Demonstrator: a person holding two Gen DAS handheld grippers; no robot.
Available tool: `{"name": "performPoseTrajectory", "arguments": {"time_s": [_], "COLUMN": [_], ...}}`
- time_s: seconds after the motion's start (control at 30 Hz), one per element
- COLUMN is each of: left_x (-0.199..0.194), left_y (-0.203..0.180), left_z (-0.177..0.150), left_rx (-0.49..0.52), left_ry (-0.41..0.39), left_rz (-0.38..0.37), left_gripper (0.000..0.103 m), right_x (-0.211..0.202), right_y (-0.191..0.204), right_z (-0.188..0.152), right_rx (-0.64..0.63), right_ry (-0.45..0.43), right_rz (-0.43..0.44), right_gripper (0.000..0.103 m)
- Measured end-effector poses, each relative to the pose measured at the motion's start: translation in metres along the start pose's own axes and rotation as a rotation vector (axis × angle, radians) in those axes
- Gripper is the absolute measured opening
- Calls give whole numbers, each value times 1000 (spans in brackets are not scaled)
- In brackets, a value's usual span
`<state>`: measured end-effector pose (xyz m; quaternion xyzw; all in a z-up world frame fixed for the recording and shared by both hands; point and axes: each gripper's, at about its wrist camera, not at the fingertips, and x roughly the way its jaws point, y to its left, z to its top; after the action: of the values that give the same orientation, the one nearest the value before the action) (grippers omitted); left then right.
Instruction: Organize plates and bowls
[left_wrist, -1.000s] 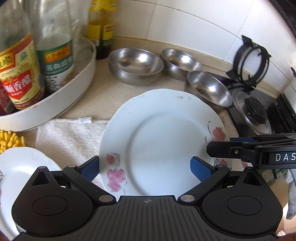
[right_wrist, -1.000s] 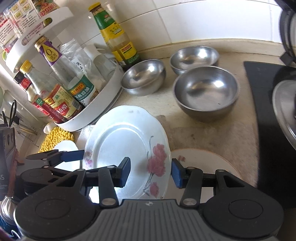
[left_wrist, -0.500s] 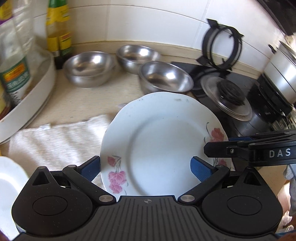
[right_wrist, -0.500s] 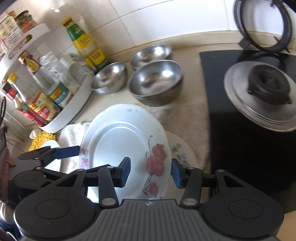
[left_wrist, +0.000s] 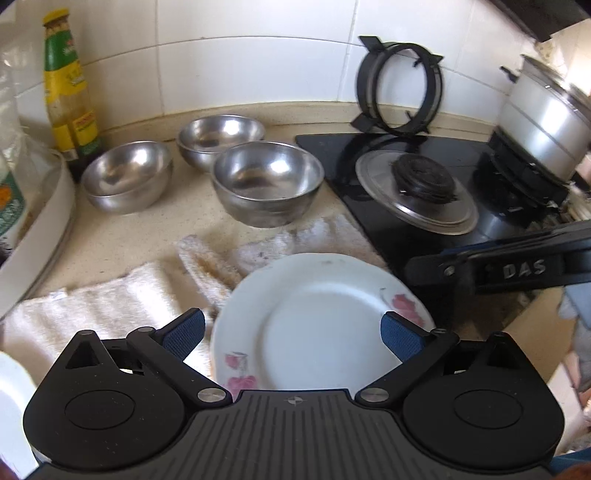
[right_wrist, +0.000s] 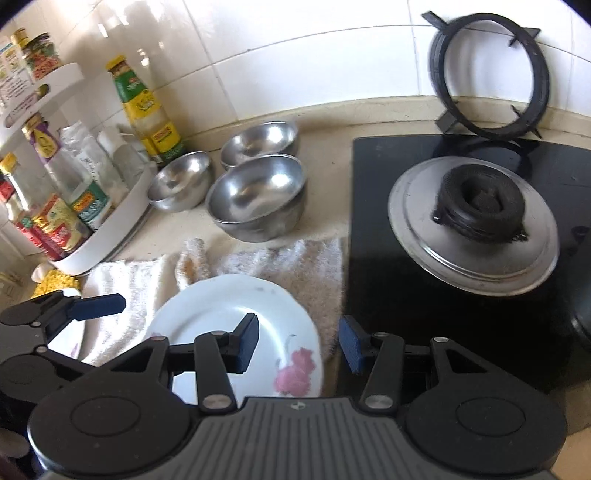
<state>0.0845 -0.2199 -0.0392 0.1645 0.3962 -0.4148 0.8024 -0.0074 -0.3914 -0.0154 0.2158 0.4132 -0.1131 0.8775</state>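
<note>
Left wrist view: the left gripper (left_wrist: 291, 332) is seen with its blue pads spread wide, the floral plate (left_wrist: 317, 325) lying between and below them, untouched by either pad. The plate is seen over the white towel (left_wrist: 110, 299) near the counter's front edge, just beside the black stove top (left_wrist: 417, 236); whether it rests on the towel or is held above it cannot be told. The right gripper (right_wrist: 298, 341) is parted too, its left pad over the plate's face and its right pad past the rim (no contact can be made out). Three steel bowls (left_wrist: 267, 181) are grouped toward the counter's back edge, two touching, the third (left_wrist: 127, 177) just beside a sauce bottle (left_wrist: 68, 96). A white condiment rack (right_wrist: 99, 236) is seen at the counter's left edge. A second plate (right_wrist: 68, 341) is partly hidden behind the left gripper in the right wrist view
</note>
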Motion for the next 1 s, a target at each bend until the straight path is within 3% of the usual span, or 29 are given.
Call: {"name": "performPoseTrajectory", "arguments": {"time_s": [0.17, 0.47, 1.0], "left_x": [-6, -22, -70], "left_y": [1, 26, 126], "left_z": [-1, -15, -55], "left_rx": [-14, -141, -291], "left_ry": [-18, -11, 23], "left_rz": [88, 237, 422], "left_gripper": [103, 103, 103], "right_x": [2, 22, 73], "right_y": [15, 65, 196], "right_z": [7, 19, 13], "right_rx": [-66, -211, -350], "right_ry": [-9, 24, 96], "right_rz": [61, 172, 304], "right_gripper": [56, 57, 58]}}
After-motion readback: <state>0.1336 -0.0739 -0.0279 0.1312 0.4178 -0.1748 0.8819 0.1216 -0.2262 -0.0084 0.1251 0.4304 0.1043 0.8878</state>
